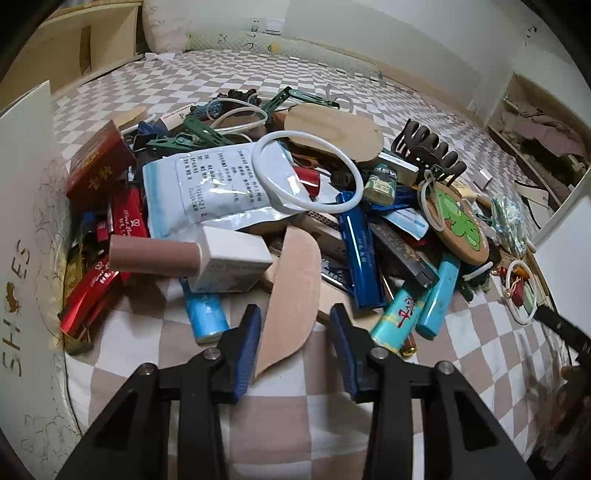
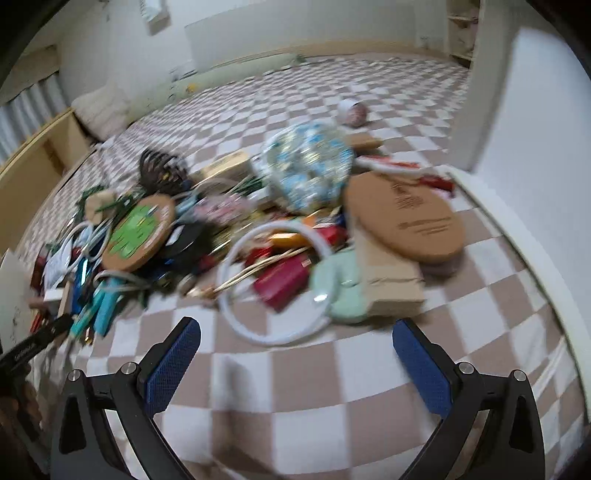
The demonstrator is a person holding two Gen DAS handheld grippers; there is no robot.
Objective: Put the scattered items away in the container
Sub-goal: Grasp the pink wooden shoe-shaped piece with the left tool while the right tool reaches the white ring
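Observation:
A heap of small items lies on a checkered bedspread (image 1: 155, 92). In the left wrist view my left gripper (image 1: 295, 325) is open, its blue pads either side of the near end of a curved tan wooden piece (image 1: 293, 291). Nearby lie a pink tube with a white cap (image 1: 155, 254), a white ring (image 1: 306, 173), a printed pouch (image 1: 210, 184) and blue tubes (image 1: 360, 258). A white box marked SHOES (image 1: 26, 240) stands at the left. In the blurred right wrist view my right gripper (image 2: 295, 339) is wide open and empty, just short of a white ring (image 2: 273, 284).
The right wrist view also shows a cork oval (image 2: 402, 218), a green frog coaster (image 2: 140, 232), a mint pad (image 2: 340, 291), a cardboard box (image 2: 391, 277) and a white wall panel (image 2: 535, 147) at the right. Pillows (image 1: 166, 29) lie at the bed's far end.

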